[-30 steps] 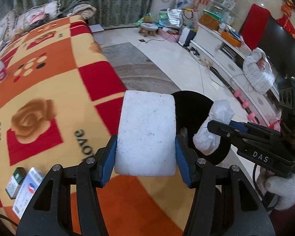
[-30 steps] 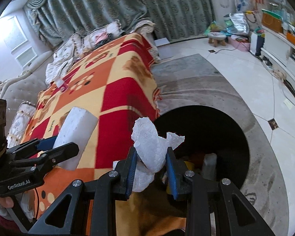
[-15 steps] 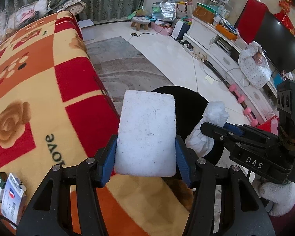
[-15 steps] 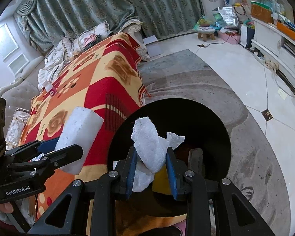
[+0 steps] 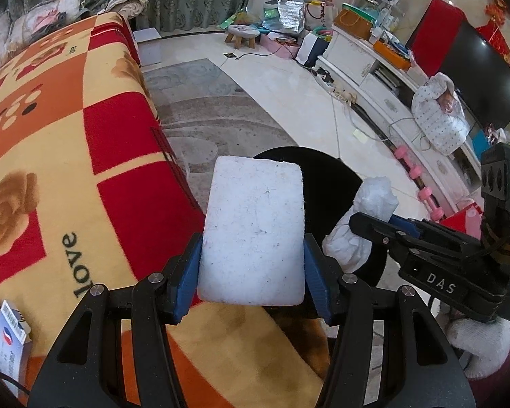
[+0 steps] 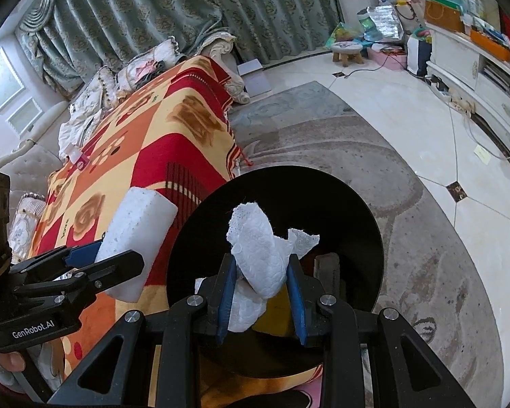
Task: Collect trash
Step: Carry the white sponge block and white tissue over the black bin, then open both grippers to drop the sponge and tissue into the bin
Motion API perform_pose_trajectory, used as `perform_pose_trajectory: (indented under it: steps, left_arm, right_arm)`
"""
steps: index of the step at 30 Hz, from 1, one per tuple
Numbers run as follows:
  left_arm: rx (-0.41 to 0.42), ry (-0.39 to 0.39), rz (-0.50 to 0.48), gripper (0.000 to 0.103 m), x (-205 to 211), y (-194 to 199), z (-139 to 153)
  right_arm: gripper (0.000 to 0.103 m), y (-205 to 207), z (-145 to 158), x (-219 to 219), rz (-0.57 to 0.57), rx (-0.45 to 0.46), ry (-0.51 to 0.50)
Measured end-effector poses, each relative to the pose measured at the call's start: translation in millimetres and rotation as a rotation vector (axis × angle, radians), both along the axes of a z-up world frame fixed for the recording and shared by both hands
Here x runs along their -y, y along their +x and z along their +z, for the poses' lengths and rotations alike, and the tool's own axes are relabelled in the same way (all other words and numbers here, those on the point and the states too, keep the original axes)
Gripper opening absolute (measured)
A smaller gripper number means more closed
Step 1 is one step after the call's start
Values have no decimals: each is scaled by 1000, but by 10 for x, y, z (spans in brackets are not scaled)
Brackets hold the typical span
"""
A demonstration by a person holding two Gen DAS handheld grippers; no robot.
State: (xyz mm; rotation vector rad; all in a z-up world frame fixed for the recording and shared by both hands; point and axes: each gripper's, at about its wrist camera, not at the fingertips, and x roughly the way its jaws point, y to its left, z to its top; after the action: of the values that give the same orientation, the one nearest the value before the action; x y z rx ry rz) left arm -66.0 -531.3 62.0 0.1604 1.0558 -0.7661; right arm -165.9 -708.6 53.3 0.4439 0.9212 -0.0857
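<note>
Both hands swung over: right gripper (image 6: 260,297) pinching tissue (image 6: 260,258) above the bin (image 6: 357,210); left gripper (image 5: 251,272), at 9 o'clock, clamps foam block (image 5: 253,234). Drop's next, I guess.

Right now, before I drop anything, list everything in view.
foam block: 1, white, clamped in left gripper beside the bin
crumpled tissue: 1, white, clamped in right gripper over the bin
trash bin: 1, black, on the rug by the sofa
blanket: 1, red-orange-yellow, over the sofa
small boxes: 2, white and green, on the blanket
rug: 1, grey, floor
left gripper: shut
right gripper: shut
</note>
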Motion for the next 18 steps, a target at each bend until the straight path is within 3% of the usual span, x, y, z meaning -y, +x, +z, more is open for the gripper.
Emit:
perform_pose_trajectory:
  steps: [9,12,18]
  left_arm:
    - [-35,-30,5,58,-11,43,-1]
    - [-49,-45,3,61,-37,45,7]
    - [-47,-50,-10,61,-83,24,60]
  right_arm:
    - [29,-3,-4,69,-31,-3,3]
    - [47,-17,-1,101,-46,1,20]
    - [48,-17,-7,94,-46,-8,28]
